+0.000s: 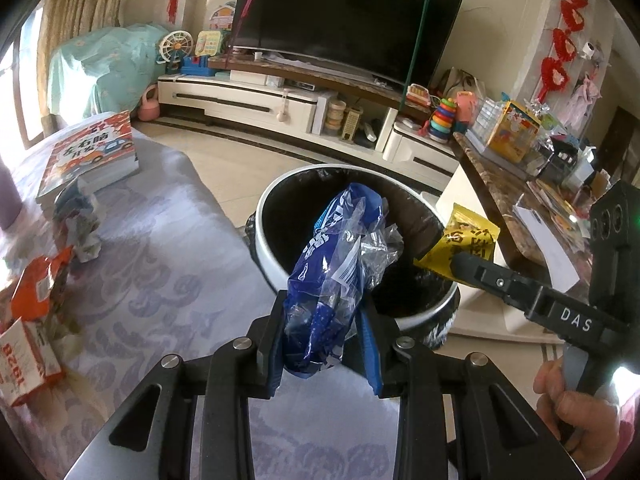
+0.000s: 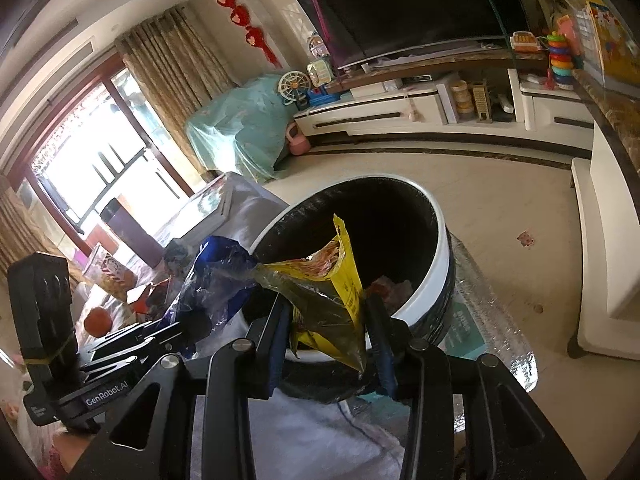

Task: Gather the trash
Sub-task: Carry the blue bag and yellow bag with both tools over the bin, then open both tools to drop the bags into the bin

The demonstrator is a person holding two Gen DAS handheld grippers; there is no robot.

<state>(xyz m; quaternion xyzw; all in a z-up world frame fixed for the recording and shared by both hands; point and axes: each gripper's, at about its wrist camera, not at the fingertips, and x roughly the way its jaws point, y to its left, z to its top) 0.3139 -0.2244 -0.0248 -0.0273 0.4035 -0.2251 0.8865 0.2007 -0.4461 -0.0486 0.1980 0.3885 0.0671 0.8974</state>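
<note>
We saw the left gripper point(image 1: 320, 344) clamped on a blue and clear plastic wrapper point(image 1: 340, 264), its 2 jaws pressed in on the crumpled lower end. The wrapper's long axis ran up and away from the jaws, leaning slightly right, and its top end hung over the near rim of the trash bin point(image 1: 276, 252). The right gripper point(image 2: 326, 340) pinched a yellow snack bag point(image 2: 336, 288) in the same manner, jaws partly closed on the bag's middle. That bag stood nearly upright, torn mouth pointing up over the bin's dark opening, 1 pointed corner hanging below the jaws.

The lower end of each wrapper was hidden behind the gripper fingers, and the print on both was too crumpled to read. We could barely make out the bin's contents: only a pale and reddish scrap point(image 2: 390, 286) showed inside in the right wrist view. The bin stood just beside the lilac-covered table point(image 1: 160, 280), where an orange packet point(image 1: 40, 292), cut off by the picture's edge, and a crumpled wad point(image 1: 82, 228) lay near a stack of books point(image 1: 90, 152). A hand point(image 1: 576, 416) gripped the right tool's handle at the frame's edge.
</note>
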